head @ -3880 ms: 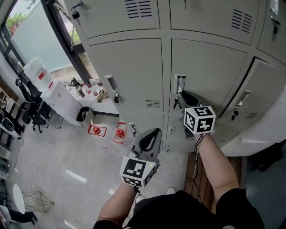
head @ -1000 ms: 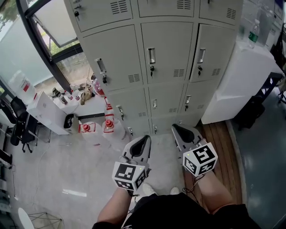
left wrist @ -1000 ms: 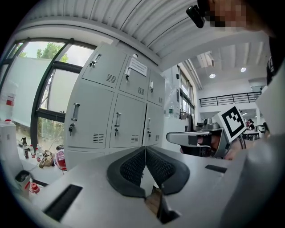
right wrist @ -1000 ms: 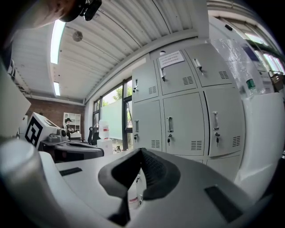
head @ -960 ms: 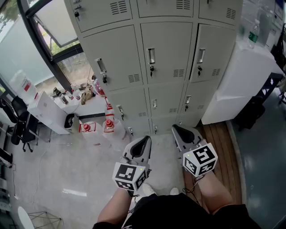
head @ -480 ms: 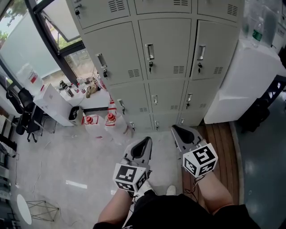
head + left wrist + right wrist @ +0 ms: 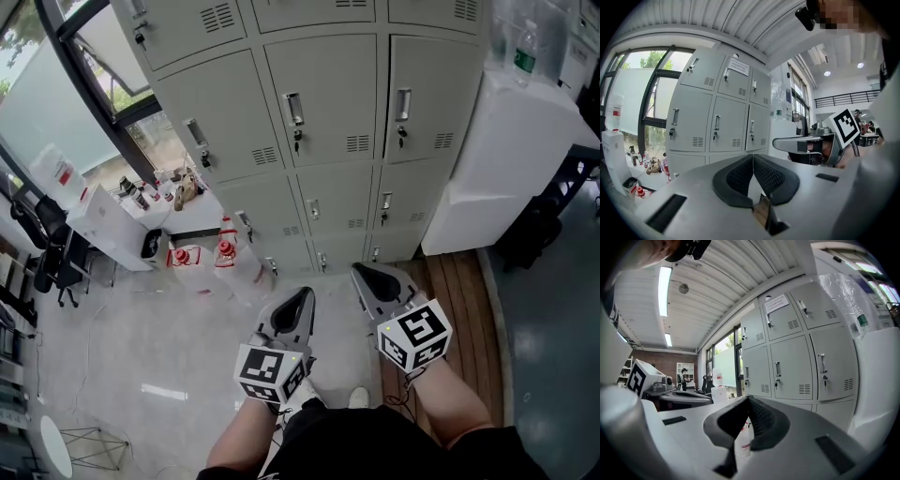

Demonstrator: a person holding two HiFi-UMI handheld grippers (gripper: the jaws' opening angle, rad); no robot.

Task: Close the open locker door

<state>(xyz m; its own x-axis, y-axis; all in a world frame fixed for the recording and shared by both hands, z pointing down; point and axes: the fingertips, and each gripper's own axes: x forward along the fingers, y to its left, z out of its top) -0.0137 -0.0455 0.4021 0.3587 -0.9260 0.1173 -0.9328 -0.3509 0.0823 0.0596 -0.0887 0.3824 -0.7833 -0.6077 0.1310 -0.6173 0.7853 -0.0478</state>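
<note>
Far left: window (image 7: 47, 122), white box unit (image 7: 101, 220) below it, red-and-white items (image 7: 202, 255) on pale floor (image 7: 141, 347) beside the locker base. Centre: grey locker bank (image 7: 230, 127) upright, well ahead of both grippers. Locker door (image 7: 333, 103) in middle column flush with its frame, handle (image 7: 294, 108) on its left edge; same flush fit on every neighbouring door in view. Bottom centre: left gripper (image 7: 305, 293) low over the floor, clenched on nothing, pads (image 7: 738, 176) meeting at the tips. Just right of it: right gripper (image 7: 359, 270), likewise clamped empty, pads (image 7: 761, 420) together, aimed toward the lockers, touching none. Far right: white cabinet (image 7: 511, 159) against the bank's side, bottle (image 7: 525, 42) on top, wood flooring (image 7: 464, 291) at its foot.
</note>
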